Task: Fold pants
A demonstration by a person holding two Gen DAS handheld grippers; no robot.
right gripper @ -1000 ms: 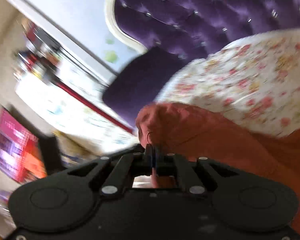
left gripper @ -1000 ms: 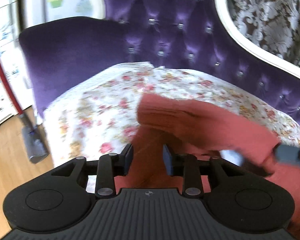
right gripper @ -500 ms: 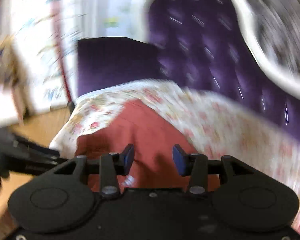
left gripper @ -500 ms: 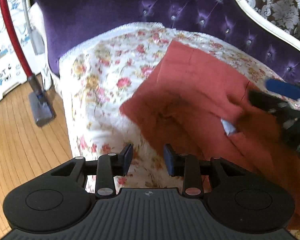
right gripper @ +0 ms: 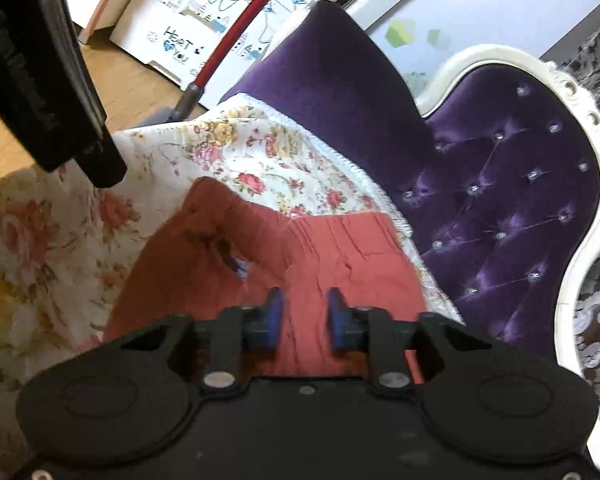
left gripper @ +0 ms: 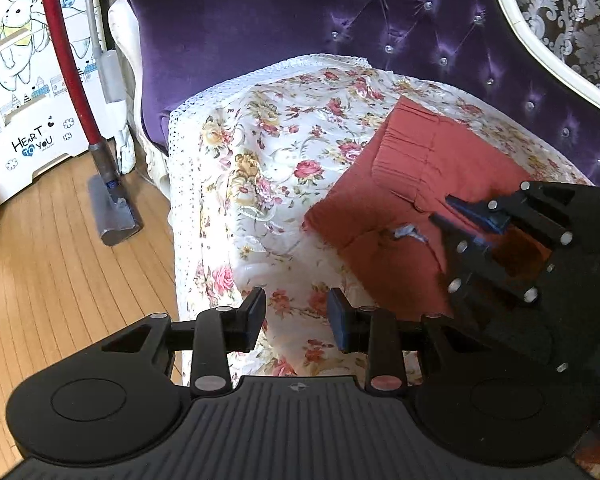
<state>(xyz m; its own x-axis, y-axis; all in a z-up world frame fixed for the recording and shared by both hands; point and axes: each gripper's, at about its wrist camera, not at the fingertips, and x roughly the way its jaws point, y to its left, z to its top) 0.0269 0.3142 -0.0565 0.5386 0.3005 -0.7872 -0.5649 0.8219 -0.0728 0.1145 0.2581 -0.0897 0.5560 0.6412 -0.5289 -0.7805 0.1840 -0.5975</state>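
The rust-red pants (left gripper: 412, 184) lie folded into a compact bundle on the floral cover (left gripper: 268, 152) of the purple sofa; a small white label shows at the fold. They also show in the right wrist view (right gripper: 228, 248). My left gripper (left gripper: 296, 316) is open and empty, held back from the sofa's front edge, to the left of the pants. My right gripper (right gripper: 303, 312) is open and empty, hovering just above the pants; it also shows in the left wrist view (left gripper: 456, 212) at the right.
The tufted purple sofa back (left gripper: 440, 40) with a white frame rises behind. A red-handled vacuum (left gripper: 100, 184) stands on the wooden floor (left gripper: 52, 272) at the left, next to a white illustrated box (left gripper: 16, 80). The left gripper's body (right gripper: 32, 64) crosses the right wrist view.
My right gripper has let go of the pants and opened. Both grippers have pulled back from the sofa. The pants now lie folded and still on the floral cover.
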